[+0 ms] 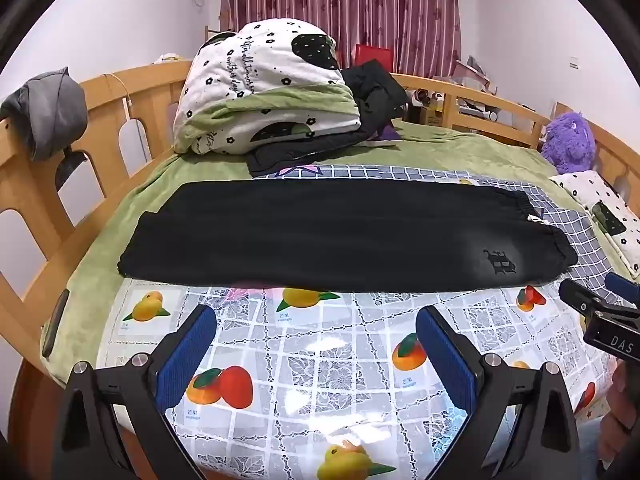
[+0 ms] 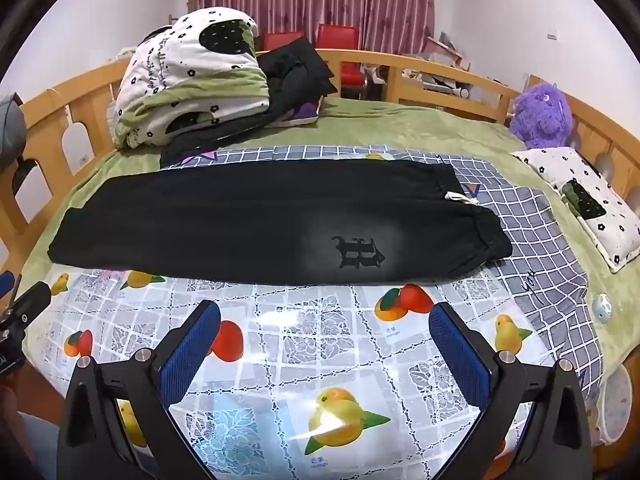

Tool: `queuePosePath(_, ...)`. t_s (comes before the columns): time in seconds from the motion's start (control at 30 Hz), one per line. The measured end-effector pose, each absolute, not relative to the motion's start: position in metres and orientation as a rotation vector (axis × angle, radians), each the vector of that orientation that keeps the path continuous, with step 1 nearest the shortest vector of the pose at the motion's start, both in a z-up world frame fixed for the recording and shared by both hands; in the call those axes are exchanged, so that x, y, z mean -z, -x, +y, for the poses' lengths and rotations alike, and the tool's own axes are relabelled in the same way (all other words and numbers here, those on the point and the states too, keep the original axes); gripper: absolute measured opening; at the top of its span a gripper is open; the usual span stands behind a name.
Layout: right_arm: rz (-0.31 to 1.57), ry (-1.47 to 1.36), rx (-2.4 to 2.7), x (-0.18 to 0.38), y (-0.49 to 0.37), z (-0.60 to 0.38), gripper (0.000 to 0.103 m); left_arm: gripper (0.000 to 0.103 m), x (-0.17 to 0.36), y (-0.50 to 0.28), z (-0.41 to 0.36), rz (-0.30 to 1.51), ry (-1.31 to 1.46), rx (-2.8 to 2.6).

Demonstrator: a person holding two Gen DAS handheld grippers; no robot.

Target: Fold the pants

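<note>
- Your pants (image 1: 340, 236) lie flat ahead of both grippers, apparently already folded lengthwise, leg on leg, waistband to the right.
- Crosswise folds are left, I judge; no end is lifted yet.
- Your left gripper (image 1: 316, 344) and right gripper (image 2: 324, 340) both hover over the fruit-print sheet (image 2: 320, 364), jaws wide apart, holding nothing.
- Count: one pair of pants, two grippers, one quilt bundle (image 1: 264, 84), one purple plush (image 2: 540, 114).

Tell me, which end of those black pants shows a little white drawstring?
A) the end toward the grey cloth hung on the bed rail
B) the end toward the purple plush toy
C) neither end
B: the white drawstring pokes out at the gathered waistband of the black pants, on the side where the purple plush toy sits.
</note>
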State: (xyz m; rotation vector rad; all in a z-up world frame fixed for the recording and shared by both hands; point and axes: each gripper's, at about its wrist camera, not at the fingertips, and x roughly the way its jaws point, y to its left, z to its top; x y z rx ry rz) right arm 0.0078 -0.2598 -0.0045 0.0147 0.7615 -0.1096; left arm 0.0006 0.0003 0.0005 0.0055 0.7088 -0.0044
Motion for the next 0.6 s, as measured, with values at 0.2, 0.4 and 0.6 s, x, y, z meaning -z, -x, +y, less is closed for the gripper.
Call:
queuePosePath(0.2,0.756,-0.024,0.110,0.0052,-0.0079,-0.2594,0.102,0.101,-0.0015,0.0059,-0.0026,0.673,-0.028,0.002)
queuePosePath(0.4,0.753,-0.060,0.114,0.0056,-0.0045,-0.2599,0.102,0.101,-0.0035,0.0056,-0.0032,0.677,-0.015,0.006)
queuePosePath(0.6,0.757,-0.082,0.110,0.0041,-0.0077,-0.2678,0.102,0.101,-0.0032,0.0051,-0.0014,0.679,-0.011,0.005)
